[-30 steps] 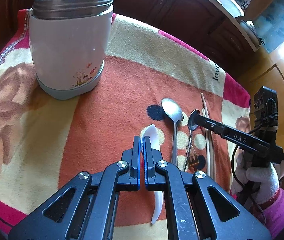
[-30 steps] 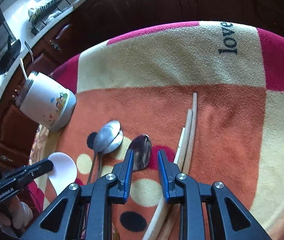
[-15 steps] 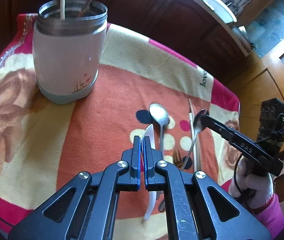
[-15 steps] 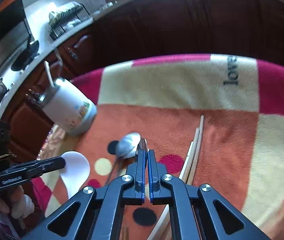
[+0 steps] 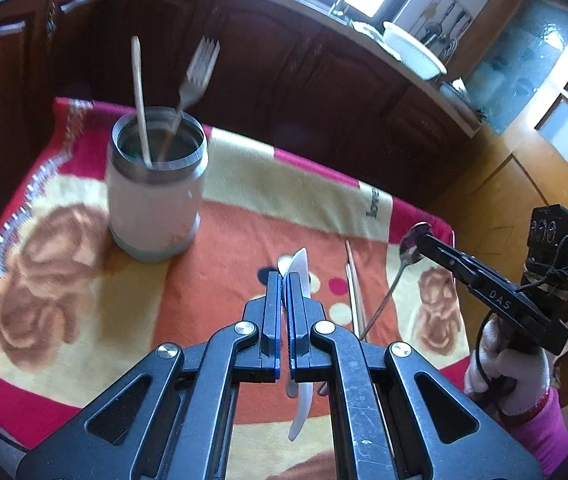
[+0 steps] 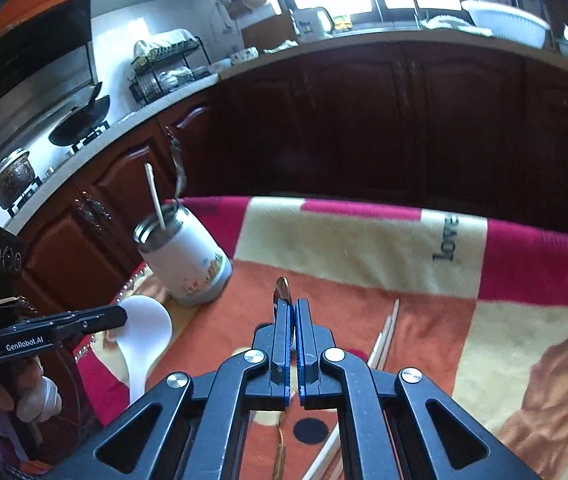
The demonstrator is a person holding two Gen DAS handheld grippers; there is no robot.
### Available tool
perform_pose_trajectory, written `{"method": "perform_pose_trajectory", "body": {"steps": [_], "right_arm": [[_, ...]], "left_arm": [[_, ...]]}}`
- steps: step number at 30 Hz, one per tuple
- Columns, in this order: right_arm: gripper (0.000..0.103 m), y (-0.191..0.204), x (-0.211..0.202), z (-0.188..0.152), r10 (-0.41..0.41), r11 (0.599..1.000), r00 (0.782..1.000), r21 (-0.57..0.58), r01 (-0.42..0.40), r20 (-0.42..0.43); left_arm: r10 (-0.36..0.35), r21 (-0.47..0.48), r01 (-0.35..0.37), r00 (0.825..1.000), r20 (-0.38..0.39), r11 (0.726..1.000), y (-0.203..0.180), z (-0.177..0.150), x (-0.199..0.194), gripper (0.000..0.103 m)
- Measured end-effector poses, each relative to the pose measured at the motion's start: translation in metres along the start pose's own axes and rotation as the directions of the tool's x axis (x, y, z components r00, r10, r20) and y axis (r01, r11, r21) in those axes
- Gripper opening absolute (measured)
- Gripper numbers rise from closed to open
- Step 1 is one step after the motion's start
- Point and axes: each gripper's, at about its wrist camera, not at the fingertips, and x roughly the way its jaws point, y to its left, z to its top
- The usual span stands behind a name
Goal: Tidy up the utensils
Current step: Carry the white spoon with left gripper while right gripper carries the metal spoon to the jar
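Our left gripper clamps a white spoon, our right gripper a metal spoon; the utensil jar stands ahead-left of both.

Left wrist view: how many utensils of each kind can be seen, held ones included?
Forks: 1, in the jar.
Chopsticks: 3, one in the jar, two on the cloth.
Metal spoons: 2, one in the right gripper, one on the cloth.
White spoons: 1, in the left gripper.
Total: 7.
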Motion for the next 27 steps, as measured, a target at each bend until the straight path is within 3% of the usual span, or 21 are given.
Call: {"method": "perform_pose_trajectory", "body": {"steps": [7, 16, 23, 27], "right_arm": [[0.002, 0.028, -0.017, 0.033, 0.015, 0.998, 0.998, -0.067, -0.011, 0.057], [0.002, 0.065, -0.014, 0.075, 0.025, 0.99, 0.995, -0.138, -0.011, 0.097], [0.002, 0.084, -0.004, 0.1, 0.036, 0.986, 0.992, -0.166, -0.016, 0.119], [0.002, 0.093, 0.003, 0.114, 0.04, 0.985, 0.99, -0.175, -0.016, 0.137]], "left_arm": [[0.068, 0.006, -0.069, 0.994, 0.084, 0.998, 0.01, 0.029, -0.03, 0.001], [0.152, 0.006, -0.155, 0.974, 0.169, 0.988, 0.028, 0.066, -0.051, 0.001], [0.175, -0.002, -0.179, 0.96, 0.217, 0.984, 0.038, 0.095, -0.057, 0.001], [0.156, -0.036, -0.152, 0.957, 0.243, 0.988, 0.05, 0.115, -0.057, 0.001]]}}
